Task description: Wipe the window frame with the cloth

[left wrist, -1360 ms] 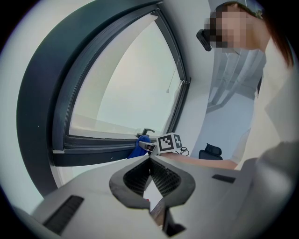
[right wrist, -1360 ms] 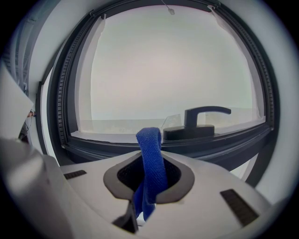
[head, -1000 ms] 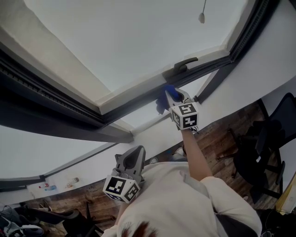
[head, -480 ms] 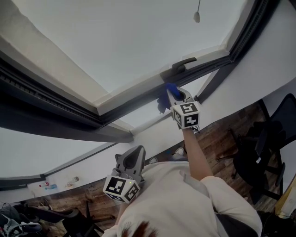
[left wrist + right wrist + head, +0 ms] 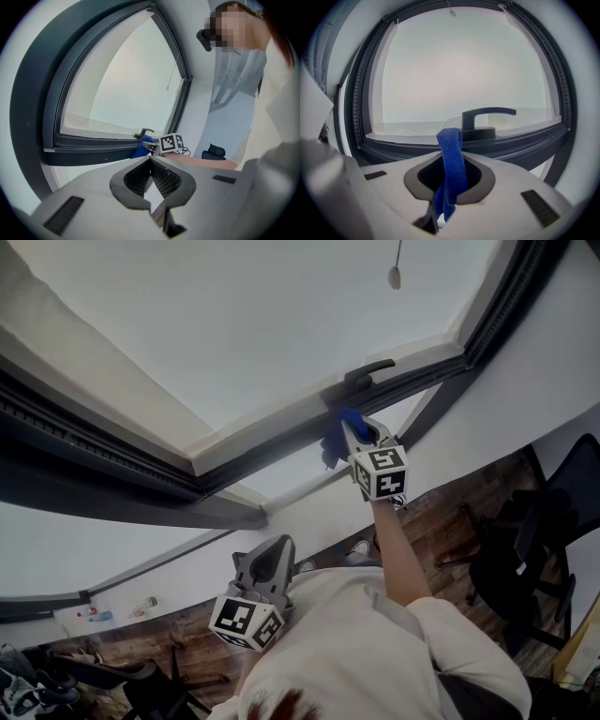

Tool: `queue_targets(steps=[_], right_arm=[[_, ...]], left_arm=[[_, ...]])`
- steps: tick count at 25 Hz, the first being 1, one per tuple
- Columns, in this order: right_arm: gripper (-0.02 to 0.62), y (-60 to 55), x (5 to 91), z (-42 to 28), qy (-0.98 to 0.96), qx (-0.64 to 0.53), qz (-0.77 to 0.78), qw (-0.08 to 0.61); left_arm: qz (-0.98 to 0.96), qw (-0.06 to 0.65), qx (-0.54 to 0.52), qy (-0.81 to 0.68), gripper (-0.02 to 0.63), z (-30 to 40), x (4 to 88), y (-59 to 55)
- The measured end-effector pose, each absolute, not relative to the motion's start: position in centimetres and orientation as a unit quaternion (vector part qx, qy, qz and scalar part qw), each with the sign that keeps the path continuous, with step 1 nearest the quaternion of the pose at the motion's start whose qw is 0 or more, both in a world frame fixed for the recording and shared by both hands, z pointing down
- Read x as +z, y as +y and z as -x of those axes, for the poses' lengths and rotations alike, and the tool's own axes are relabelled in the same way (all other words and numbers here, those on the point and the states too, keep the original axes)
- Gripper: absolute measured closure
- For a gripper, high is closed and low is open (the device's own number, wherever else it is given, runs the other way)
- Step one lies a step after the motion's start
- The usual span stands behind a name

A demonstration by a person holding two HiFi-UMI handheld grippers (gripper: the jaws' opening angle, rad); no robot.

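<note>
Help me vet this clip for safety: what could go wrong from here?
1. The right claw holds the blue cloth close to the window handle; the cloth could snag on it.
2. Only a narrow fold of cloth sticks out, so the hard claw may scrape the dark window frame.

a dark lever handle (image 5: 367,371) sits just beyond the right tongs (image 5: 348,424), its grip pointing right. high above them a thin cord (image 5: 398,253) ends in a small pale weight (image 5: 395,277). a white wall (image 5: 534,352) rises to the right of those tongs. below and to their right a black office chair (image 5: 530,549) stands on a brown wooden floor (image 5: 450,512). well apart to the left of the left tongs (image 5: 269,557), a few small bottles (image 5: 97,618) lie on a pale ledge (image 5: 67,623).
</note>
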State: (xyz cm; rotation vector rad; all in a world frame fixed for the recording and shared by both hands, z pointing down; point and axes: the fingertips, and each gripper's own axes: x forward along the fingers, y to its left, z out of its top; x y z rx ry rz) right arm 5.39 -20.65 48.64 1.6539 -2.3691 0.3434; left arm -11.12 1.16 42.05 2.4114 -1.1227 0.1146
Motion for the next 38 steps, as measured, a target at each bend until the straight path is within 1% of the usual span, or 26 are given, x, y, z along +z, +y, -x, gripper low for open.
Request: queue_targets(steps=[16,19,23,25,31,38], right_arm=[[0.546,-21.0,48.5,-6.7,-0.809,0.125,-0.564,0.107],[0.546,-20.2,48.9,-6.8,-0.814,0.165,-0.552,0.073],[0.546,-17.2,49.9,-6.9,-0.801,0.270,-0.534,-0.020],[0.546,-14.8,49.9,-6.7,-0.798,0.286,-0.527,-0.048],[0.546,-7.6,48.1,-5.8,-0.803,0.260,-0.534,-0.040],[0.546,0.4,45.5,-6.9,-0.774,0.244,-0.581,-0.065]], left_arm=[[-0.880,0.241,0.045,-0.407,0.597,9.7,41.8,0.8],[-0.884,0.241,0.048,-0.397,0.597,9.7,42.0,1.0],[-0.891,0.243,0.048,-0.380,0.597,10.4,42.2,1.2],[-0.895,0.245,0.048,-0.369,0.597,10.9,42.3,1.4],[-0.911,0.253,0.059,-0.320,0.597,11.8,42.9,1.9],[-0.931,0.267,0.070,-0.240,0.597,10.5,43.7,3.1]])
